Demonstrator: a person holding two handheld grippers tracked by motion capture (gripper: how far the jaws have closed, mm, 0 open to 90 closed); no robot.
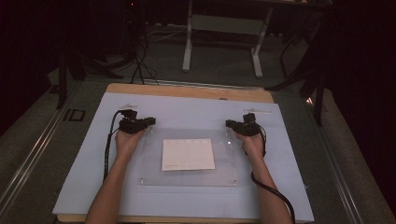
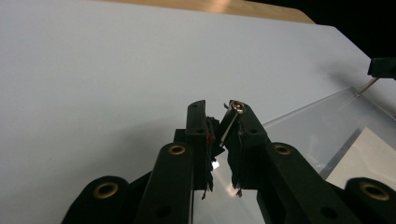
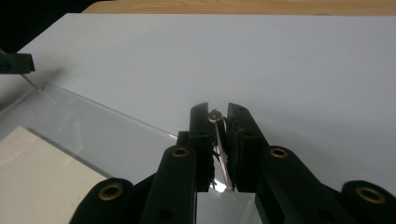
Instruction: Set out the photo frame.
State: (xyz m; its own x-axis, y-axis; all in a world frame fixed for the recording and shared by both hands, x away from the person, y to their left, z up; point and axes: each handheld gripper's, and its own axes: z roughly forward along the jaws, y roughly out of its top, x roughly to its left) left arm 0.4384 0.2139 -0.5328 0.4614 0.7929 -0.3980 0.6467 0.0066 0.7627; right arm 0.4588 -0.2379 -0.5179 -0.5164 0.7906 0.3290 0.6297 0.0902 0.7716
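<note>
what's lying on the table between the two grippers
In the high view, a clear acrylic sheet with a white card on it spans between left gripper and right gripper.

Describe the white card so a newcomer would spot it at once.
Start at the pale blue mat covering the wooden table. In its middle lies a clear plastic sheet, between the left gripper and right gripper. The white card lies under that sheet's centre, the one opaque rectangle there.

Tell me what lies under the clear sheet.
Under the clear sheet lies a white card, on the pale blue mat. Each claw, left and right, grips a metal screw at a far corner; the hole beneath is hidden.
</note>
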